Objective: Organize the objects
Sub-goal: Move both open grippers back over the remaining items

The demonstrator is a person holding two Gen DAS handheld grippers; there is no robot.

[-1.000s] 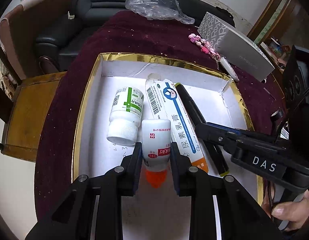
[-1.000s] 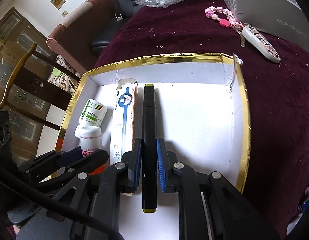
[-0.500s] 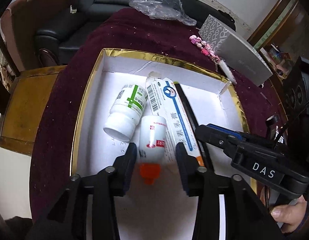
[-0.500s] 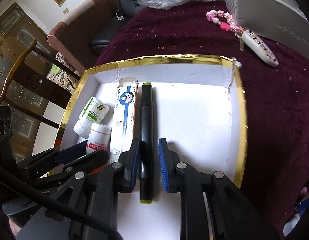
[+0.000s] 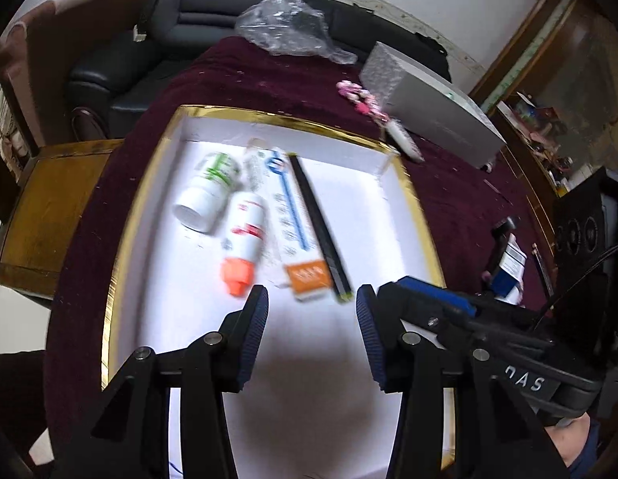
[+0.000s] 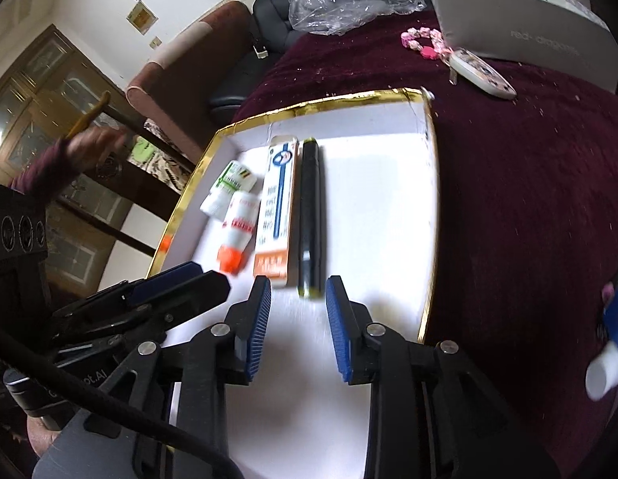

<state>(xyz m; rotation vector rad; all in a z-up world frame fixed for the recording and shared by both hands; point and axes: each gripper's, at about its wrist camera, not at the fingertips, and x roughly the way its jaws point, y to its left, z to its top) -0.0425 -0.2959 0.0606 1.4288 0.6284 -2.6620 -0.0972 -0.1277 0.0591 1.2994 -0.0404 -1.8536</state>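
Note:
A gold-rimmed white tray [image 5: 416,199] [image 6: 430,215] holds a row of items: a green-labelled white bottle [image 5: 209,191] [image 6: 229,187], a small white bottle with an orange cap [image 5: 245,239] [image 6: 237,231], a long ointment box [image 5: 293,223] [image 6: 275,207] and a black pen [image 5: 318,227] [image 6: 310,215]. My left gripper [image 5: 312,307] is open and empty, just short of the box and pen ends. My right gripper [image 6: 298,299] is open and empty, just behind the pen's near end.
The tray sits on a dark red tablecloth [image 6: 528,199]. Behind it lie a pink bead keychain [image 6: 460,56], a grey box [image 6: 520,20] and a clear plastic bag [image 5: 293,28]. A blue-and-white bottle [image 6: 612,335] lies right of the tray. A wooden side table [image 5: 49,207] stands left.
Both grippers opened and pulled back. The left let go of the orange-capped bottle, the right let go of the black pen; both items now lie in the tray.

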